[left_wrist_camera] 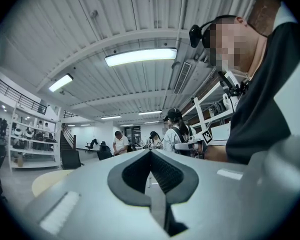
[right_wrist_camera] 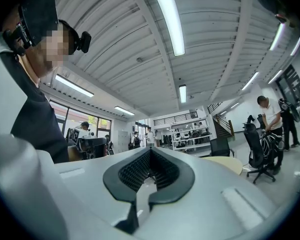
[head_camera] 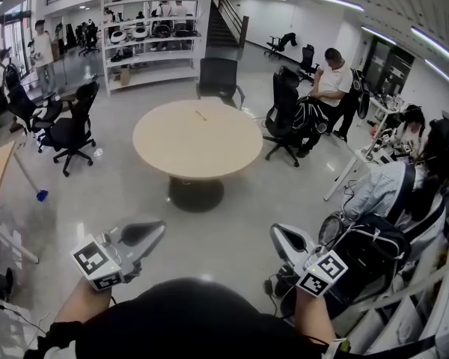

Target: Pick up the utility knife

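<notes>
Open office room with a glossy grey floor [head_camera: 232, 230] and strip lights on a ribbed ceiling. Round beige surface [head_camera: 172, 144] stands well ahead of both grippers, roughly centred between them. Utility knife [head_camera: 200, 115]: small thin item on the far part of that surface, well apart from either gripper, too small to confirm details.

Left gripper [head_camera: 159, 229] is held low in front of the person and points toward the surface. In the left gripper view its jaws are closed together with nothing between them. Right gripper [head_camera: 277, 234] is also low and angled forward. In the right gripper view its jaws are pressed together and empty too.

Black office chair [head_camera: 218, 77] sits beyond the surface, far ahead of the grippers. Another black chair [head_camera: 71, 129] is ahead and to the left of the left gripper. White shelving [head_camera: 150, 47] is against the far wall. Black backpack [head_camera: 374, 253] is just right of the right gripper. Seated person [head_camera: 393, 182] is further right. Person in white shirt [head_camera: 333, 81] is ahead-right, next to a black chair.
</notes>
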Action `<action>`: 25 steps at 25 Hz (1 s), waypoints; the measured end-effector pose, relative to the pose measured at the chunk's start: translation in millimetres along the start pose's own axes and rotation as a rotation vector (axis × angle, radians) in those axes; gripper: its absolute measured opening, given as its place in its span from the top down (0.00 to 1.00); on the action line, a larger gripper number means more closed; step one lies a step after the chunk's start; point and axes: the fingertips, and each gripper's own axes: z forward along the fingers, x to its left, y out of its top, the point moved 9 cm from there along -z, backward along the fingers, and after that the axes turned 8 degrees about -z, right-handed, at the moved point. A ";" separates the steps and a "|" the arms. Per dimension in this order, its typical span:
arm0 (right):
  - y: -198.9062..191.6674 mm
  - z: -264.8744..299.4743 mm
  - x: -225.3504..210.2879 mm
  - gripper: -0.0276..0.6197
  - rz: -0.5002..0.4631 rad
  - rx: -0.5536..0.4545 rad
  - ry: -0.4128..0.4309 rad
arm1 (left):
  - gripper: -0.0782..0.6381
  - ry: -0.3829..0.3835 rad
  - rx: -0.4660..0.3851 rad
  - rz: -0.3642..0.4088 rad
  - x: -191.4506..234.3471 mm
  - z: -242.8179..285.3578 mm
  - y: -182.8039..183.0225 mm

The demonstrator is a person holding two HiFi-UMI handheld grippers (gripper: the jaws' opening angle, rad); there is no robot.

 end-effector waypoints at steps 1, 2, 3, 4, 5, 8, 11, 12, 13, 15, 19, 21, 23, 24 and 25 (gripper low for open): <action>0.7 -1.7 -2.7 0.94 0.000 0.000 -0.002 | 0.90 0.003 0.017 0.005 0.7 2.6 -2.4; 1.5 -3.0 -5.2 0.94 0.000 0.000 -0.005 | 0.90 0.005 0.026 0.009 1.3 5.1 -3.2; 2.1 -4.1 -7.6 0.94 0.000 0.002 -0.007 | 0.90 0.004 0.026 0.012 1.9 7.5 -3.0; 2.0 -4.6 -9.8 0.94 0.000 0.006 -0.009 | 0.90 0.001 0.024 0.013 2.5 9.8 -2.3; 1.2 -4.2 -12.1 0.94 0.001 0.012 -0.010 | 0.90 -0.002 0.022 0.011 3.0 11.7 -1.8; -2.9 6.2 -17.0 0.94 0.005 0.022 -0.009 | 0.90 -0.021 0.023 -0.005 8.9 14.7 -2.2; -6.9 27.4 -17.6 0.94 0.001 0.030 -0.007 | 0.90 -0.039 -0.024 -0.029 27.4 10.1 -3.9; -9.1 36.3 -17.5 0.94 -0.001 0.036 -0.005 | 0.90 -0.034 -0.028 -0.034 35.8 6.9 -5.8; -11.7 46.3 -17.1 0.94 -0.002 0.043 -0.003 | 0.90 -0.023 -0.022 -0.032 46.3 2.5 -9.0; -16.8 70.9 -15.2 0.94 -0.005 0.055 -0.001 | 0.90 -0.001 -0.002 -0.021 72.1 -8.1 -15.4; -14.4 137.4 -4.0 0.94 -0.011 0.053 0.003 | 0.90 0.003 -0.006 -0.021 131.1 -30.5 -7.3; -8.7 171.8 2.8 0.94 -0.020 0.048 0.009 | 0.90 0.001 -0.017 -0.015 158.8 -43.2 3.9; -5.9 204.8 8.5 0.94 -0.024 0.042 0.009 | 0.90 0.005 -0.023 -0.010 185.5 -57.2 13.0; -6.1 221.3 11.5 0.94 -0.024 0.039 0.011 | 0.90 0.010 -0.024 -0.008 199.1 -65.1 16.1; -7.1 237.6 14.6 0.94 -0.024 0.037 0.014 | 0.90 0.017 -0.023 -0.008 212.9 -73.6 18.5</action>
